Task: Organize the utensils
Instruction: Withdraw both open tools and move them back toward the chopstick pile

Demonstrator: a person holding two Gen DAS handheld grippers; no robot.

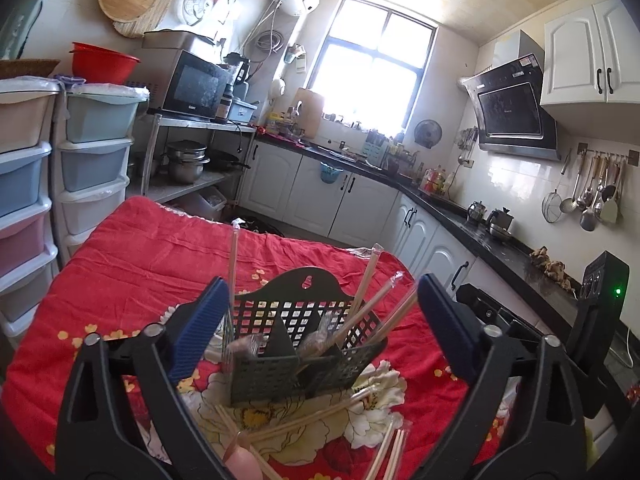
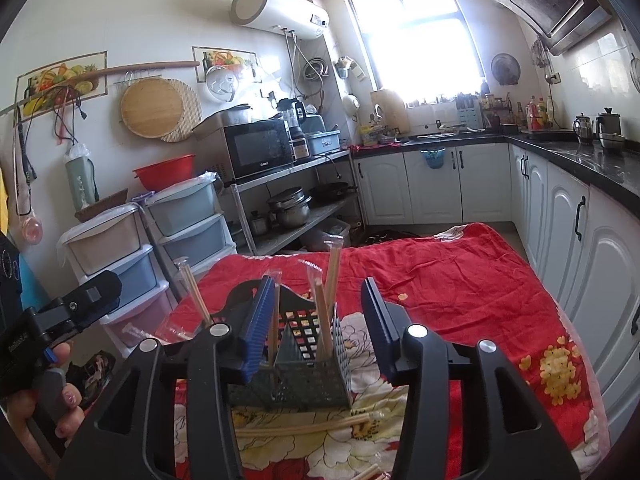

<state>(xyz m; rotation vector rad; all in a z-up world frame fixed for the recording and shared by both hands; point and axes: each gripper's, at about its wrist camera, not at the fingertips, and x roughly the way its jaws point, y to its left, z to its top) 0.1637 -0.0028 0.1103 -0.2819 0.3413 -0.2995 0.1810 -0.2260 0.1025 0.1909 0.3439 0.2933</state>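
A dark green mesh utensil holder (image 1: 304, 344) stands on the red flowered cloth (image 1: 152, 256), with several wrapped chopstick pairs (image 1: 376, 304) and wrapped spoons upright in its compartments. Loose wrapped chopsticks (image 1: 316, 420) lie on the cloth in front of it. My left gripper (image 1: 320, 320) is open, its blue pads either side of the holder, holding nothing. In the right wrist view the holder (image 2: 304, 364) sits between my open right gripper (image 2: 320, 324) pads, with chopsticks (image 2: 324, 320) standing in it and more chopsticks (image 2: 304, 426) lying before it.
Plastic drawer towers (image 1: 92, 168) stand left of the table. A metal rack with a microwave (image 1: 192, 84) and pots is behind. White cabinets under a black counter (image 1: 480, 232) run along the right. The other gripper's body (image 1: 592, 320) is at the right.
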